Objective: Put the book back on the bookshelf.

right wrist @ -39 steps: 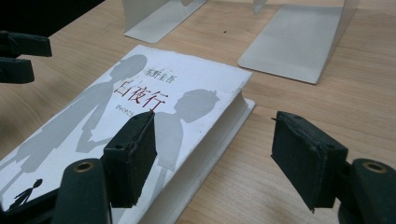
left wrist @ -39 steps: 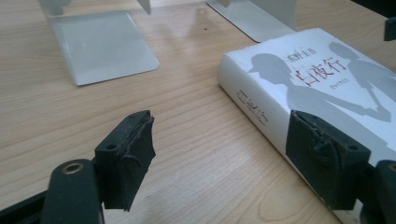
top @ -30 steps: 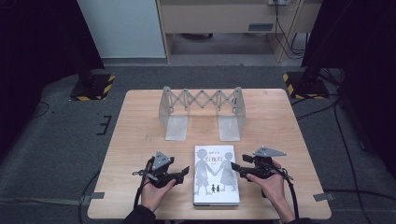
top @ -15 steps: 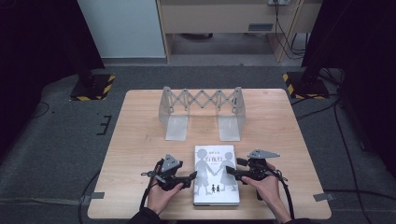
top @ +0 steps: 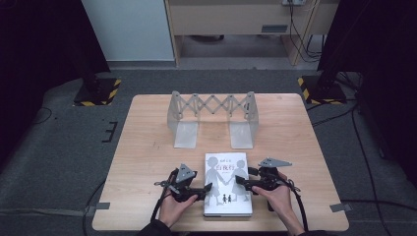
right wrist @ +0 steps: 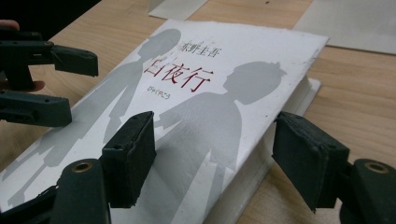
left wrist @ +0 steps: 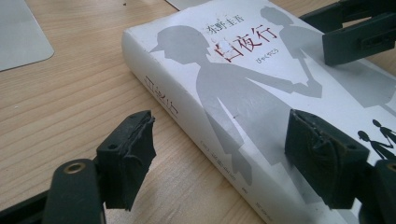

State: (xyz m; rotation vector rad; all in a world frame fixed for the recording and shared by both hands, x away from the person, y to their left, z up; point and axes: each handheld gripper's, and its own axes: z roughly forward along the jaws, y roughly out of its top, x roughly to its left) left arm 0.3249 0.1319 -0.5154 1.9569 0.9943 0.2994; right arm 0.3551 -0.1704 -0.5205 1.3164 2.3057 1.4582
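Observation:
A white book (top: 227, 184) with grey silhouette figures and red title characters lies flat near the table's front edge. My left gripper (top: 206, 189) is at its left side, open, with one jaw over the cover and the other over bare wood beside the spine (left wrist: 187, 121). My right gripper (top: 246, 179) is at the book's right side, also open, one jaw above the cover (right wrist: 196, 93) and the other outside the page edge. Each gripper view shows the other gripper across the book: the right one (left wrist: 355, 32) and the left one (right wrist: 42, 70). Neither gripper holds anything.
A grey expanding bookstand (top: 212, 118) with two flat foot plates stands at the back middle of the wooden table (top: 147, 147). The person's hands come in over the front edge. Dark floor and yellow-black striped bases surround the table.
Both grippers have closed in on the book from either side, and their jaws now straddle its left and right edges. The book has not moved.

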